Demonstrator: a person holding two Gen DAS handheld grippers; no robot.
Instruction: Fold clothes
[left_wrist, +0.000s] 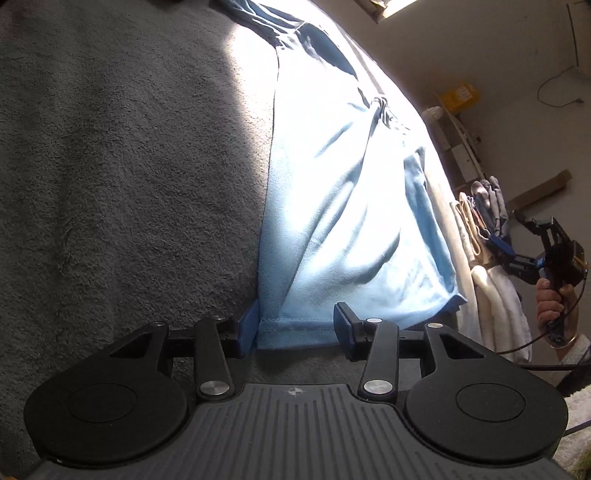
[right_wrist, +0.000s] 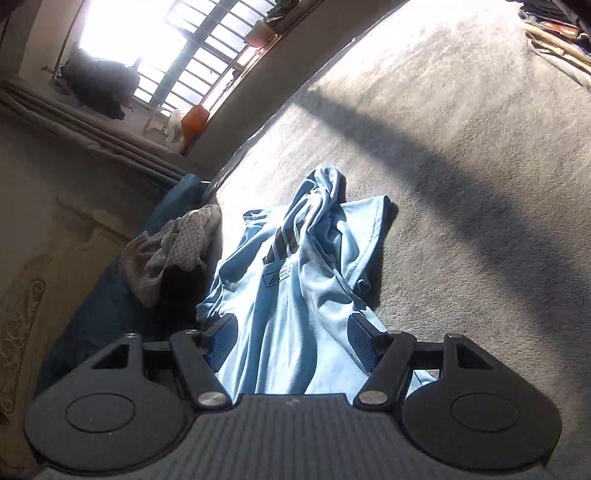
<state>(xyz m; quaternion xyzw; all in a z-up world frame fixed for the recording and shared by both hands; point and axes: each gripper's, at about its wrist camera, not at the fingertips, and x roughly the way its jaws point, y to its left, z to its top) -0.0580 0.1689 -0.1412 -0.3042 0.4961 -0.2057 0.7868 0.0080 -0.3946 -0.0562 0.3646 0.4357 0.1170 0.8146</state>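
A light blue T-shirt (left_wrist: 332, 206) lies on a grey fleece blanket (left_wrist: 122, 177). My left gripper (left_wrist: 295, 326) is open, its blue pads either side of the shirt's hem corner, just above the blanket. In the right wrist view the same shirt (right_wrist: 295, 295), with dark stripes and a printed label, lies crumpled lengthways. My right gripper (right_wrist: 291, 343) is open, its pads either side of the shirt's near end. The right gripper also shows in the left wrist view (left_wrist: 546, 251), held in a hand at the far right.
A crumpled checked cloth (right_wrist: 170, 254) lies at the blanket's left edge on a dark blue surface (right_wrist: 110, 306). A barred window (right_wrist: 207, 48) is behind. Folded cloths (left_wrist: 480, 229) hang at the right, by a wall with shelves (left_wrist: 458, 129).
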